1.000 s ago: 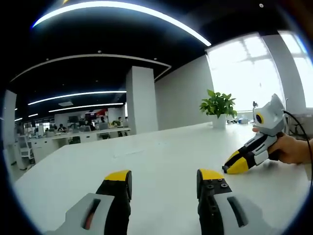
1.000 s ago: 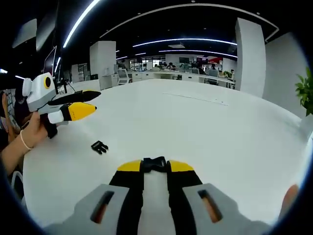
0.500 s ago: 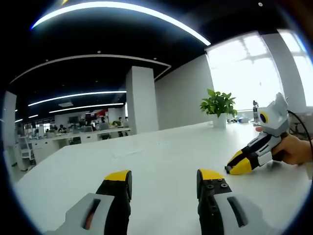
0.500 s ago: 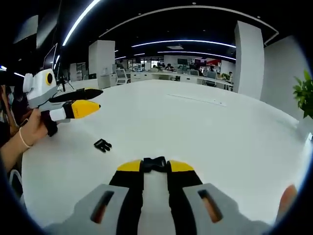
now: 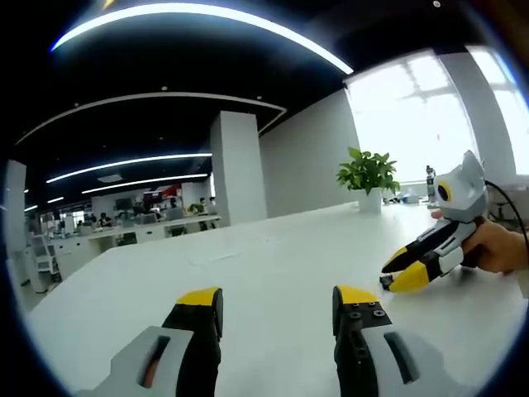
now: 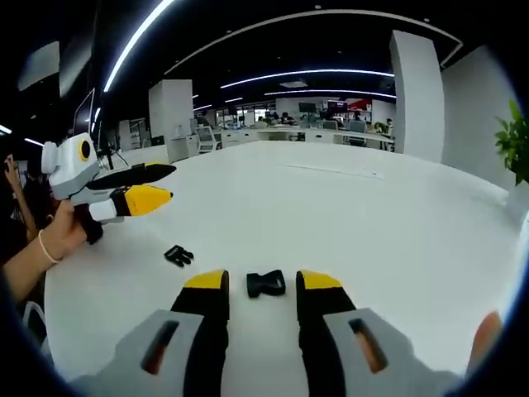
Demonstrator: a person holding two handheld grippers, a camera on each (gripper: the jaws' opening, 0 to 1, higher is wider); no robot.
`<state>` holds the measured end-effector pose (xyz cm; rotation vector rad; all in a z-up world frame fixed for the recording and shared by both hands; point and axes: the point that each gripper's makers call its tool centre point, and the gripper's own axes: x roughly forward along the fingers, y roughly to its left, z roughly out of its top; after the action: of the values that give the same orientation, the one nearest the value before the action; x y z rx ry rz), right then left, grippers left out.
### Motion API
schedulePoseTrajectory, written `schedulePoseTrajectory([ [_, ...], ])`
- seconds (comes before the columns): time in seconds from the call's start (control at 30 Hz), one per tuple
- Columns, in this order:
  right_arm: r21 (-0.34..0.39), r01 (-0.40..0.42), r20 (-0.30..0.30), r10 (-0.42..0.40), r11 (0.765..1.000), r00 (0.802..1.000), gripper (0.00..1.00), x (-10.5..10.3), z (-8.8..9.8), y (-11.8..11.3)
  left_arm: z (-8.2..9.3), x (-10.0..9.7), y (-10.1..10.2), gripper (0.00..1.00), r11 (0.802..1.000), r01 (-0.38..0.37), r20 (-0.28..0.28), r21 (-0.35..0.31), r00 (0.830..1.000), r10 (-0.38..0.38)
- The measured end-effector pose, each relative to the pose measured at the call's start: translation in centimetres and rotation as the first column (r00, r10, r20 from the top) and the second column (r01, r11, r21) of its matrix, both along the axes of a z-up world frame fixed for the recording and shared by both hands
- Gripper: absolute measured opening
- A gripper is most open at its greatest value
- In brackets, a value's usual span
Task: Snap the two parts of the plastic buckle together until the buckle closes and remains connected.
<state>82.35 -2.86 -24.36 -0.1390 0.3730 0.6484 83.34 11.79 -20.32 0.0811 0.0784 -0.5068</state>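
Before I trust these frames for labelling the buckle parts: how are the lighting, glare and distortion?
Left gripper view: the window is blown out white, the ceiling dark, and fisheye bends the ceiling light strips. Right gripper view: even light on the white table; both buckle halves, the socket and the pronged piece, read sharp and dark, though small.

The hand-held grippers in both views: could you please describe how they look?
Each hand-held gripper, left and right, has black fingers with yellow tips on a grey-white body bearing a yellow-ringed round marking. A black cable trails from the right one. The person's left wrist wears a thin pale band.
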Motion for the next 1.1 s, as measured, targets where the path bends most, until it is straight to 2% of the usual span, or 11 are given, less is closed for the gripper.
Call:
schedulePoseTrajectory([
  [0.1,-0.016,-0.027,0.012,0.027,1.000,1.000,0.35,-0.2,0.2,0.7,0.1,-0.2,-0.1,0.54,1.000,0.004,0.005,0.002,1.000,-0.004],
  [0.2,-0.091,-0.097,0.009,0.098,0.991,0.995,0.38,-0.6,-0.2,1.8,0.1,-0.2,-0.1,0.54,1.000,0.006,0.007,0.003,1.000,-0.006],
  [0.27,-0.099,-0.105,0.021,0.107,0.990,0.994,0.40,-0.6,0.0,2.3,0.1,-0.2,-0.1,0.54,1.000,0.006,0.009,0.005,1.000,-0.006],
  [0.43,-0.148,-0.160,0.097,0.175,0.976,0.980,0.39,-0.8,0.8,2.9,0.1,-0.1,-0.1,0.54,1.000,0.008,0.011,0.018,1.000,-0.008],
  [0.5,-0.151,-0.171,0.100,0.187,0.974,0.977,0.40,-0.5,0.9,2.9,0.0,-0.1,-0.3,0.54,1.000,0.017,0.010,0.023,1.000,-0.017],
  [0.57,-0.129,-0.217,0.111,0.231,0.968,0.967,0.41,-0.6,1.2,3.2,-0.1,-0.1,-0.5,0.54,0.999,0.024,0.009,0.033,1.000,-0.024],
  [0.63,-0.070,-0.270,0.101,0.276,0.960,0.956,0.42,-1.1,1.3,3.8,-0.2,0.0,-0.5,0.54,0.999,0.023,0.010,0.047,1.000,-0.024],
  [1.0,-0.029,-0.298,0.179,0.298,0.954,0.938,0.45,0.1,3.1,3.0,0.1,-0.1,-0.8,0.54,0.999,0.046,0.019,0.025,0.999,-0.046],
  [1.1,-0.031,-0.306,0.186,0.306,0.951,0.934,0.49,0.8,3.1,2.6,0.0,-0.2,-1.1,0.54,0.998,0.057,0.021,0.034,0.998,-0.057],
])
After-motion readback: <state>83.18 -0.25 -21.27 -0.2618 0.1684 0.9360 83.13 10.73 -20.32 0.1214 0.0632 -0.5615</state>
